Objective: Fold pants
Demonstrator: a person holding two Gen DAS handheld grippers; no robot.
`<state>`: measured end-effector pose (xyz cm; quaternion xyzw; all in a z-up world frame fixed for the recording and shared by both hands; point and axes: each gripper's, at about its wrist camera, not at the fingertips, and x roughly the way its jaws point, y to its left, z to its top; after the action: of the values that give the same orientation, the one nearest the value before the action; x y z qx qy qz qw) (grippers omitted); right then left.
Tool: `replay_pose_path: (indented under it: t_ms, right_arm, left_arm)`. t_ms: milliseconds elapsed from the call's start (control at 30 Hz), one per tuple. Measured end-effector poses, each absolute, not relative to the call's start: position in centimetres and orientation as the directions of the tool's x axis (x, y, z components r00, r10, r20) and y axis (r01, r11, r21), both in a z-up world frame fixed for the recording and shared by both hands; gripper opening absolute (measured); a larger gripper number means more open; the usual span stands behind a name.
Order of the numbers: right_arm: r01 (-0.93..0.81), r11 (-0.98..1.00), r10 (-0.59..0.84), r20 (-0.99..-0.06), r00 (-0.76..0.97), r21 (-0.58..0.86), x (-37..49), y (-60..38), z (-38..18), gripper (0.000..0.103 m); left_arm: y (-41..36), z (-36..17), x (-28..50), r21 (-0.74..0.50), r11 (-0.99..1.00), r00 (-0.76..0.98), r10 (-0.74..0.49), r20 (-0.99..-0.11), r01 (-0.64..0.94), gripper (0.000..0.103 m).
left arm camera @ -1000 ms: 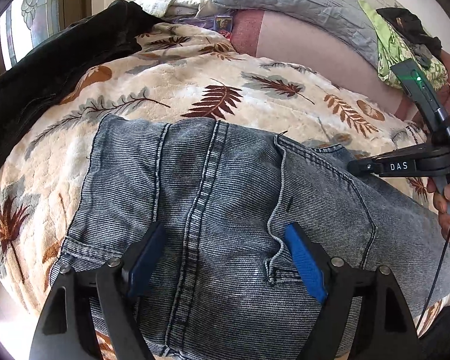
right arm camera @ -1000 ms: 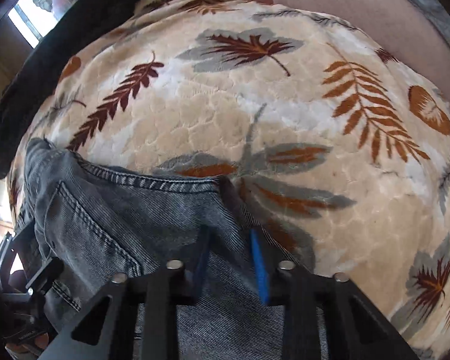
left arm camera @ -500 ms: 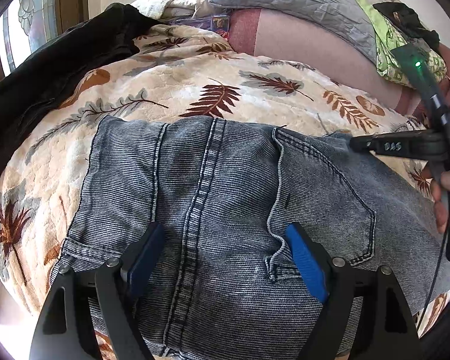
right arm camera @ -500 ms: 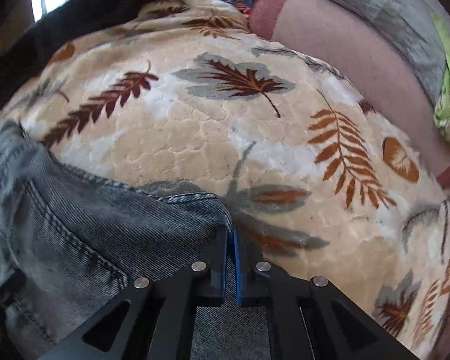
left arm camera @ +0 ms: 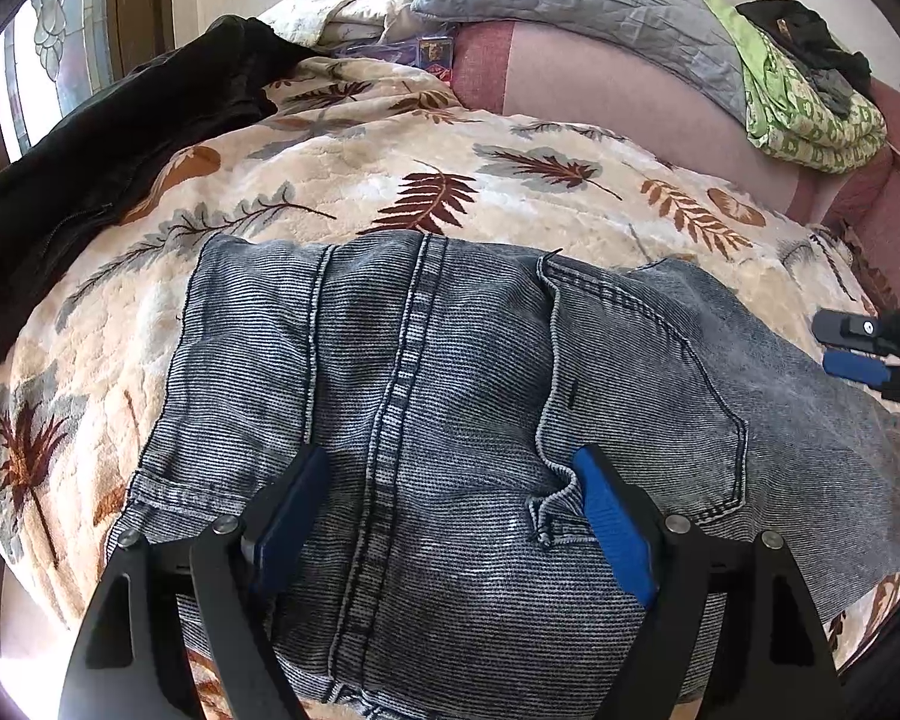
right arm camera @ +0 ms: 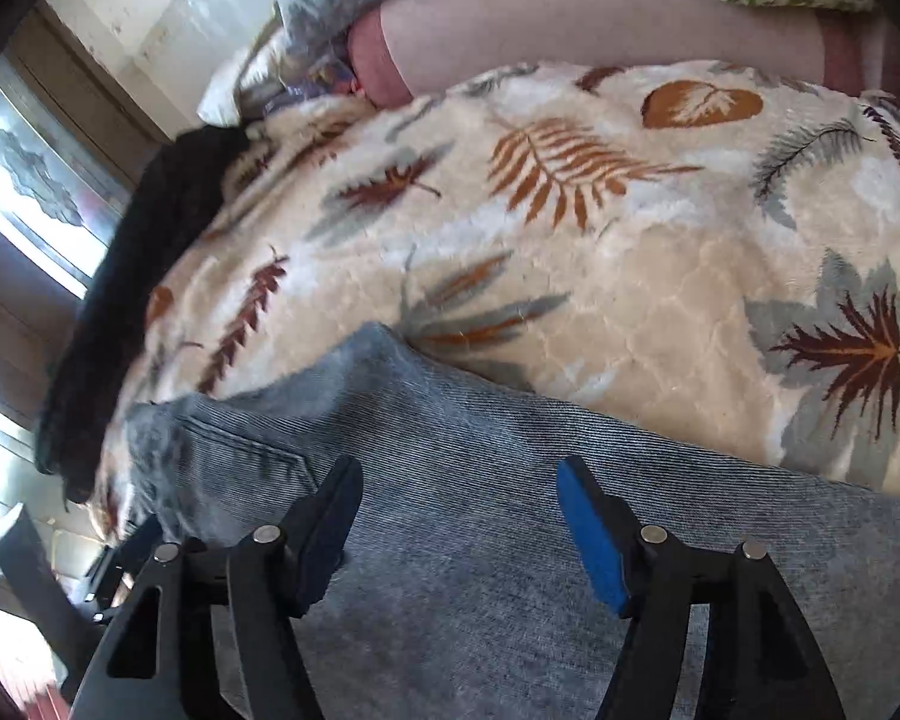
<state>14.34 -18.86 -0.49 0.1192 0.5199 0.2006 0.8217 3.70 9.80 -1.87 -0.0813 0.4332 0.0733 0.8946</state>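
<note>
Both my grippers hung spread over the folded jeans on the leaf blanket.

My left gripper [left arm camera: 450, 510] had its blue-padded fingers wide apart, holding nothing, above the faded blue denim pants [left arm camera: 450, 396], which lay folded flat on the cream fleece blanket printed with brown and grey leaves [left arm camera: 390, 168]. The pants filled the middle of the left wrist view, a stitched back pocket [left arm camera: 648, 390] toward 3 o'clock. My right gripper [right arm camera: 459, 516] was likewise spread and empty over plain denim, the blanket stretching from 12 to 3 o'clock beyond the pants' edge. A black garment [left arm camera: 102, 138] lay at 10 o'clock, a grey quilted pillow [left arm camera: 570, 0] at 12, and a green patterned cloth [left arm camera: 810, 114] at 2.
</note>
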Motion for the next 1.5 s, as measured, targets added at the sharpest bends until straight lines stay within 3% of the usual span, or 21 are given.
replay_pose_path:
  t_ms: [100,167,367,467,533,567,600,733,767,800,833,867,1033,1100,1200,1300,1500]
  right_arm:
    - [-0.081,0.905,0.422,-0.867,0.265,0.417,14.5,-21.6,-4.8,0.069]
    - [-0.049,0.874,0.472,-0.822,0.318,0.483,13.8,-23.3,-3.8,0.065]
    - [-0.087,0.802,0.560,-0.692,0.455,0.591,9.1,-27.9,0.7,0.066]
    - [0.030,0.791,0.522,-0.701,0.486,0.611,10.1,-33.1,-1.0,0.066]
    - [0.154,0.773,0.492,-0.734,0.468,0.616,12.2,-37.2,-4.1,0.071]
    - [0.230,0.691,0.534,-0.698,0.477,0.686,12.7,-39.5,-6.0,0.062]
    - [0.274,0.586,0.585,-0.632,0.509,0.763,12.6,-41.1,-6.6,0.059]
    - [0.152,0.572,0.623,-0.548,0.559,0.806,12.1,-41.4,-2.9,0.064]
    - [0.132,0.607,0.592,-0.557,0.583,0.783,12.2,-41.6,-2.3,0.066]
    - [0.161,0.664,0.525,-0.608,0.595,0.730,12.6,-42.1,-2.7,0.074]
    - [0.241,0.693,0.472,-0.679,0.562,0.680,13.3,-42.8,-4.2,0.076]
    - [0.271,0.652,0.505,-0.672,0.541,0.708,13.8,-43.6,-5.5,0.072]
    - [0.105,0.623,0.549,-0.528,0.648,0.775,10.8,-42.9,-0.7,0.071]
    - [0.069,0.618,0.577,-0.511,0.637,0.783,9.5,-42.3,-0.5,0.079]
    - [0.190,0.710,0.487,-0.668,0.562,0.678,9.5,-42.4,-4.0,0.081]
    - [0.135,0.652,0.525,-0.572,0.630,0.746,8.9,-43.7,-3.0,0.080]
    - [0.052,0.706,0.461,-0.513,0.724,0.707,6.8,-42.9,-0.3,0.080]
  left_arm:
    - [9.5,-1.9,3.7,-0.066,0.977,0.615,0.074,-0.785,-0.202,0.084]
    - [9.2,-1.8,3.5,-0.049,0.978,0.622,0.090,-0.778,-0.204,0.084]
    - [7.2,0.6,0.4,0.001,0.995,0.721,0.072,-0.689,-0.098,0.083]
    - [5.3,-0.9,0.3,0.004,1.000,0.660,-0.013,-0.751,0.025,0.084]
    - [4.3,-2.7,0.6,0.039,0.998,0.607,0.004,-0.794,0.045,0.084]
    - [4.1,-2.6,0.5,0.060,0.997,0.623,0.020,-0.782,0.044,0.085]
    - [4.0,-2.4,0.6,0.063,0.997,0.616,0.023,-0.787,0.043,0.085]
    - [4.5,-2.6,0.3,0.019,0.999,0.612,-0.002,-0.791,0.029,0.085]
    - [4.2,-2.6,0.4,0.036,0.999,0.614,0.012,-0.789,0.027,0.085]
    - [3.9,-2.6,0.4,0.053,0.998,0.616,0.026,-0.788,0.025,0.085]
    - [3.7,-2.6,0.5,0.064,0.998,0.617,0.035,-0.786,0.025,0.085]
    - [3.6,-2.6,0.4,0.072,0.997,0.619,0.042,-0.784,0.024,0.085]
    - [3.8,-1.3,-0.3,0.058,0.998,0.645,0.045,-0.763,-0.002,0.085]
    - [3.1,-0.3,-0.8,0.061,0.998,0.670,0.045,-0.741,0.000,0.085]
    - [1.3,1.4,-1.2,0.044,0.998,0.702,0.009,-0.712,0.032,0.085]
    - [-1.0,2.7,-0.7,0.026,0.998,0.713,-0.020,-0.701,0.053,0.085]
    - [-5.4,4.8,0.2,-0.003,0.995,0.749,-0.074,-0.658,0.096,0.085]
